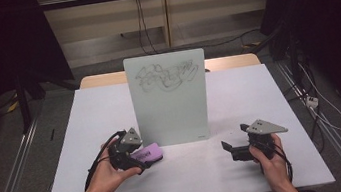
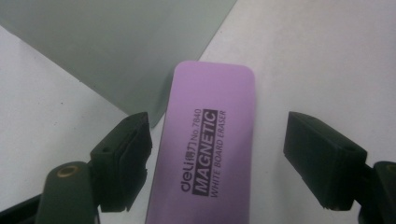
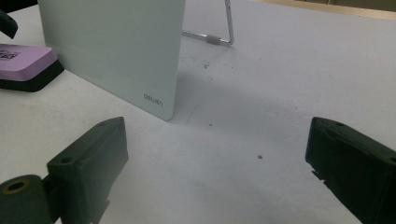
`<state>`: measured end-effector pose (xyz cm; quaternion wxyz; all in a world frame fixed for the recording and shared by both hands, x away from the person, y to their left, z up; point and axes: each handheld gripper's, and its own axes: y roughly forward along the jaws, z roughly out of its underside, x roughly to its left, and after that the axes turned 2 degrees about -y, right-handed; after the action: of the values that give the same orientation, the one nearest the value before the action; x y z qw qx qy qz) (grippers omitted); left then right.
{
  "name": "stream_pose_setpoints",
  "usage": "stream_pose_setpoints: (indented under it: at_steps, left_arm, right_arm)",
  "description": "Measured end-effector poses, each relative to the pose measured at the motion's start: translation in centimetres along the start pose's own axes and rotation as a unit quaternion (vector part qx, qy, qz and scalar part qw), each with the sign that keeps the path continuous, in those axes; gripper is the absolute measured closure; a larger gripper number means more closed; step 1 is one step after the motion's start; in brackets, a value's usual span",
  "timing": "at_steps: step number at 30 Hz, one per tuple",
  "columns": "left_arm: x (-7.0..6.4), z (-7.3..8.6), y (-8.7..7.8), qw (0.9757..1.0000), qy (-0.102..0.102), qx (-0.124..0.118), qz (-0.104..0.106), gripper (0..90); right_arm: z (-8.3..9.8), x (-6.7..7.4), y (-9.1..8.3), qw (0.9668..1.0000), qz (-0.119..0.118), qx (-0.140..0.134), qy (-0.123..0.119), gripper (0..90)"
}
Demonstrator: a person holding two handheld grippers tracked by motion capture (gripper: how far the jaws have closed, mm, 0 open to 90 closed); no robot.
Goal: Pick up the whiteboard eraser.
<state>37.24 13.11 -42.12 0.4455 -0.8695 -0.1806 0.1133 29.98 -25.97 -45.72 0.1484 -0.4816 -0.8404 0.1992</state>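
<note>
On the white table (image 1: 262, 113) a scribbled whiteboard (image 1: 169, 98) stood propped, and at its foot lay the purple eraser (image 2: 205, 149) between the left gripper's (image 2: 217, 158) spread, empty jaws, which I judged should centre before squeezing, while the right gripper (image 3: 215, 168) waited agape.

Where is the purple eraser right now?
In the high view the eraser lies on the table's left side, by the whiteboard's lower left corner, between the open jaws of the left gripper.
</note>
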Motion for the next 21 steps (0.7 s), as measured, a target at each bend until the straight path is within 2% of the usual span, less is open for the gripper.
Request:
stream_pose_setpoints:
  at_steps: [2,4,10,14,21]
  left_arm:
    - [0.1,-0.3,0.1,0.9998,0.007,0.017,0.007,22.3]
    - [0.3,-0.5,0.2,0.9998,-0.005,0.016,0.006,22.2]
    - [0.8,-0.5,0.8,0.9988,0.006,0.047,0.012,28.2]
    - [0.9,-0.4,0.8,0.9986,0.006,0.047,0.021,30.8]
    - [1.1,-0.2,1.0,0.9979,0.013,0.058,0.023,34.8]
  right_arm:
    - [0.0,0.0,0.0,1.0000,-0.001,0.001,0.000,5.7]
    - [0.0,0.0,0.1,1.0000,-0.002,0.001,0.000,5.7]
    - [0.0,0.1,0.1,1.0000,-0.001,0.004,-0.003,5.7]
    - [-0.1,0.2,0.1,1.0000,-0.001,0.003,-0.006,5.7]
    - [-0.1,0.2,0.2,1.0000,-0.004,0.005,-0.008,5.7]
